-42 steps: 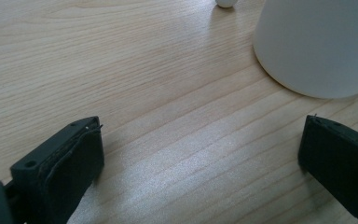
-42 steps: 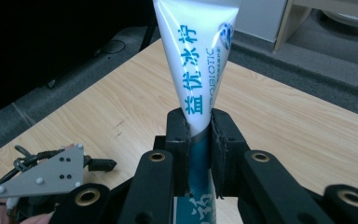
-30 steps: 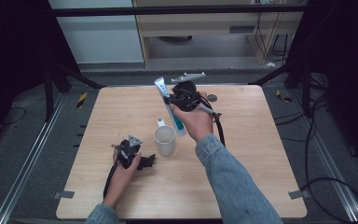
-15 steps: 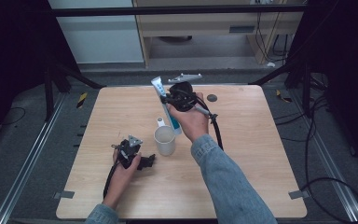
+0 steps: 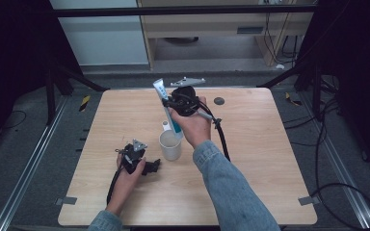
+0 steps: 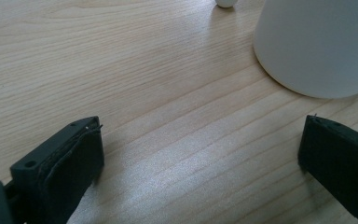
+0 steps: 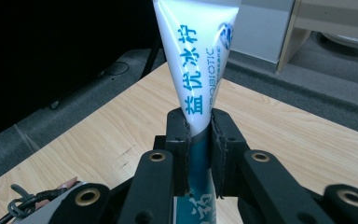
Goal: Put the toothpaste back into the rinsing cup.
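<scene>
High view showed the right gripper (image 5: 172, 103) clamped on a toothpaste tube (image 5: 166, 107), held tilted above the white cup (image 5: 170, 146); the step looked like loading it, lowering cap-end next, probably; the left gripper (image 5: 149, 167), jaws apart, rested beside the cup.

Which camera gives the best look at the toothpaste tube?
The right gripper view: the toothpaste tube fills the centre, its print readable, clamped between the right tongs. The high view shows the whole tube small, tilted above the white cup. The left gripper view looks at table and cup.
</scene>
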`<state>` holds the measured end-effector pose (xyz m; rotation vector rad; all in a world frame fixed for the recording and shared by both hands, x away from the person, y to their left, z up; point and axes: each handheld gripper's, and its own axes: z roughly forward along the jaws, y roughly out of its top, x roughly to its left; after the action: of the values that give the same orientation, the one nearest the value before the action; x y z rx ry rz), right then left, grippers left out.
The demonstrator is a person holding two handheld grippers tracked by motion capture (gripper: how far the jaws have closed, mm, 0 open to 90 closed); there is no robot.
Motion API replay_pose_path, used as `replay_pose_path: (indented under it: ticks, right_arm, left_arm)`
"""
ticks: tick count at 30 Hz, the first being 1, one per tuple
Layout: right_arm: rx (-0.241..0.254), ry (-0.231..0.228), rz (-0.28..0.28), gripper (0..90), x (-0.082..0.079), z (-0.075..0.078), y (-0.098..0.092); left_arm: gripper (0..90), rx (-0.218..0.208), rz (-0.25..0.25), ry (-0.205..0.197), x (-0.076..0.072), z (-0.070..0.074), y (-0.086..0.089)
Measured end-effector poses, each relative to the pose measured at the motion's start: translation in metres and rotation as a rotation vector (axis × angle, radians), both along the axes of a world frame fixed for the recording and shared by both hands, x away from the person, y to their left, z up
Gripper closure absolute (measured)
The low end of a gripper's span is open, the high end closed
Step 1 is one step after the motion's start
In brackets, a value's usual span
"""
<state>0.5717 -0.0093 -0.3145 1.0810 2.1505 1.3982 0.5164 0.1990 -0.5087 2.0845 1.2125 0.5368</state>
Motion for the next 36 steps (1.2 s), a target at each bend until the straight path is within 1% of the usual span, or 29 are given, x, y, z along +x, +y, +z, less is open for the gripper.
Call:
replay_pose_path:
  ticks: [4, 7, 10, 14, 17, 19, 27, 32, 36]
  right_arm:
    - [0.018, -0.031, 0.001, 79.0, -0.003, -0.002, 0.002]
    - [0.026, -0.044, -0.007, 79.0, -0.005, -0.007, 0.005]
    - [0.043, -0.055, -0.012, 79.0, -0.006, -0.011, 0.007]
    - [0.064, -0.081, -0.023, 79.0, -0.007, -0.015, 0.008]
    - [0.083, -0.088, -0.030, 79.0, -0.009, -0.021, 0.007]
    - [0.082, -0.102, -0.032, 79.0, -0.009, -0.026, 0.007]
    - [0.099, -0.088, -0.048, 79.0, -0.010, -0.041, 0.004]
    - [0.107, -0.069, -0.056, 79.0, -0.011, -0.048, 0.001]
    - [0.112, -0.074, -0.054, 78.9, -0.011, -0.051, -0.001]
  left_arm:
    - [0.0, 0.000, 0.000, -0.001, 0.000, 0.000, 0.000]
    - [0.0, -0.001, 0.000, -0.001, 0.000, 0.000, 0.000]
    - [0.0, -0.001, 0.000, 0.000, 0.000, 0.000, 0.000]
    - [0.0, 0.000, 0.000, 0.000, 0.000, 0.000, 0.000]
    - [0.0, 0.000, 0.000, -0.001, 0.000, 0.000, 0.000]
    - [0.0, -0.001, 0.000, 0.000, 0.000, 0.000, 0.000]
    - [0.0, -0.004, 0.003, -0.001, 0.000, 0.000, 0.000]
    - [0.0, -0.003, 0.002, 0.000, 0.000, 0.000, 0.000]
    - [0.0, -0.004, 0.003, 0.000, 0.000, 0.000, 0.000]
